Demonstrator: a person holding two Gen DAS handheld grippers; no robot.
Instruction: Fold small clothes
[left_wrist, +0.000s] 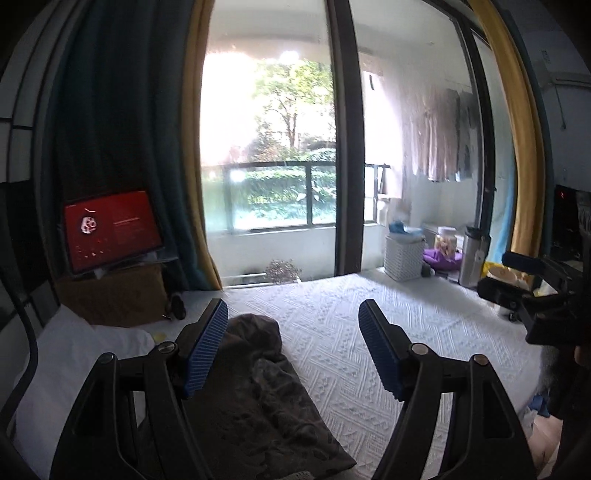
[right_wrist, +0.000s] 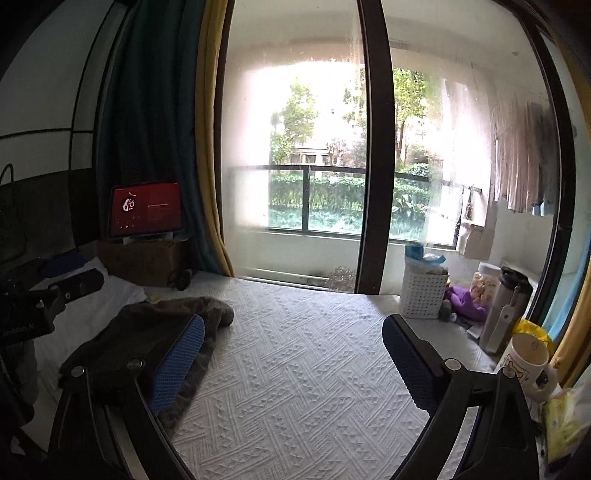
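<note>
The dark garment (left_wrist: 255, 398) lies crumpled on the bed (left_wrist: 332, 332), on its white textured cover just beside the white pillow (left_wrist: 66, 369) and well short of the window. The left tool (left_wrist: 291, 350) hangs above the garment with its blue pads spread and nothing between them; the right tool (right_wrist: 295, 365) is spread wide too, empty, to the right of the garment over bare cover. The garment looks bunched rather than squared, so the step in hand is probably to lay it flat first: I would pinch two far-apart edges, one per tool, draw them away from the pillow onto open cover, then fold.
</note>
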